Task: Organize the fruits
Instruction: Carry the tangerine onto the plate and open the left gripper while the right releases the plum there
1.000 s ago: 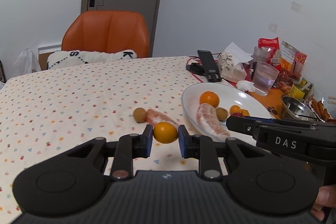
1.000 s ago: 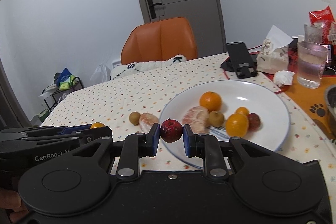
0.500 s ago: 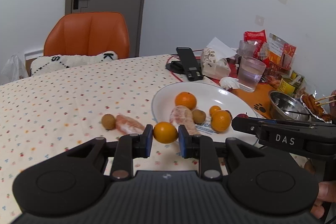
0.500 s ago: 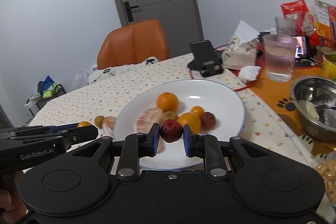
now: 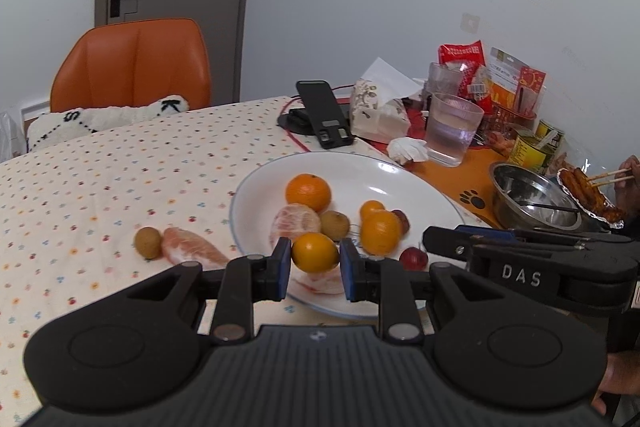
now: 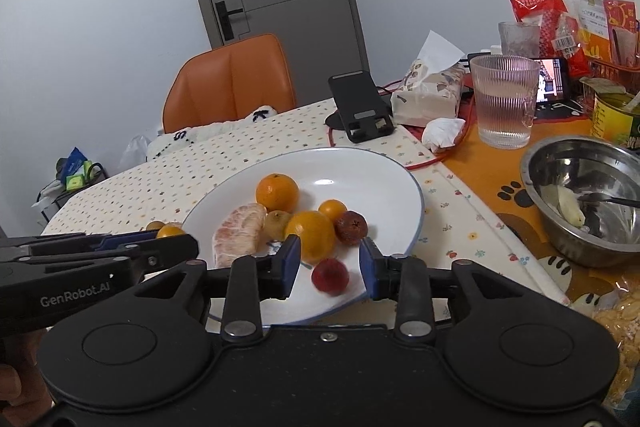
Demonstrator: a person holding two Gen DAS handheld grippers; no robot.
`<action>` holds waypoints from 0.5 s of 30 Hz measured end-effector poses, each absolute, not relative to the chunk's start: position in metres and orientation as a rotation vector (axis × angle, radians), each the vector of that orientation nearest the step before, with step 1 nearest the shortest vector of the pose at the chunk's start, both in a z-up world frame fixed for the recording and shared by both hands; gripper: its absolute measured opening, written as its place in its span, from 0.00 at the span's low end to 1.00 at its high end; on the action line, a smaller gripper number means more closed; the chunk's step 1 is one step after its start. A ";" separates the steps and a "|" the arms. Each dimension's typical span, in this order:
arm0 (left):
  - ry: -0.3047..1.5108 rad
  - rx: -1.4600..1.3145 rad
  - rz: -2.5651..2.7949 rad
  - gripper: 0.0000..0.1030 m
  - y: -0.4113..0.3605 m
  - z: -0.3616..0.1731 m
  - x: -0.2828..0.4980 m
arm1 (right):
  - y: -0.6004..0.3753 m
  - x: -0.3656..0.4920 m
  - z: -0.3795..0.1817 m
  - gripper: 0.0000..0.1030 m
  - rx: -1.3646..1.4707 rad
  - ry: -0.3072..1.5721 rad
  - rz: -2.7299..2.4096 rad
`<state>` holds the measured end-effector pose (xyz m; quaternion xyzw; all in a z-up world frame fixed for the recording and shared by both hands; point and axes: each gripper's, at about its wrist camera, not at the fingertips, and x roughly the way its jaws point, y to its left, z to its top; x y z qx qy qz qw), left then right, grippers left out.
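Observation:
My left gripper (image 5: 315, 257) is shut on a small orange (image 5: 315, 251), held over the near rim of the white plate (image 5: 420, 183). The plate holds a big orange (image 5: 308, 191), a peeled citrus piece (image 5: 294, 223), a brown fruit (image 5: 335, 225), two smaller oranges and a dark red fruit (image 6: 351, 222). My right gripper (image 6: 329, 261) is open over the plate's near side. A small red fruit (image 6: 330, 275) lies loose on the plate between its fingers. On the cloth left of the plate lie another brown fruit (image 5: 148, 242) and a peeled segment (image 5: 192, 247).
Beyond the plate stand a phone on a stand (image 5: 324, 115), a tissue pack (image 5: 378, 111) and a glass of water (image 6: 505, 101). A steel bowl (image 6: 588, 195), a tin and snack bags crowd the right. A person's hand (image 5: 628, 179) holds skewers there. An orange chair (image 5: 132, 63) stands behind the table.
My right gripper has opened and the red fruit now lies on the plate. Both grippers have moved closer to the plate; the left still holds its orange.

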<state>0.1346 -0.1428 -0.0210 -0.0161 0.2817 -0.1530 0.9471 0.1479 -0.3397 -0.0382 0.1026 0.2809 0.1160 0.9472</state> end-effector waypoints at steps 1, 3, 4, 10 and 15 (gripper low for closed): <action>0.573 -0.030 -0.316 0.23 -0.145 -0.021 0.135 | -0.341 0.148 -0.039 0.33 0.211 0.574 0.238; 0.574 -0.026 -0.321 0.23 -0.150 -0.020 0.135 | -0.343 0.147 -0.039 0.33 0.217 0.579 0.242; 0.575 -0.025 -0.322 0.24 -0.152 -0.020 0.135 | -0.344 0.147 -0.039 0.33 0.218 0.580 0.244; 0.591 -0.032 -0.310 0.27 -0.158 -0.020 0.135 | -0.345 0.144 -0.039 0.35 0.216 0.586 0.264; 0.617 -0.032 -0.302 0.33 -0.157 -0.019 0.135 | -0.344 0.142 -0.038 0.38 0.214 0.586 0.274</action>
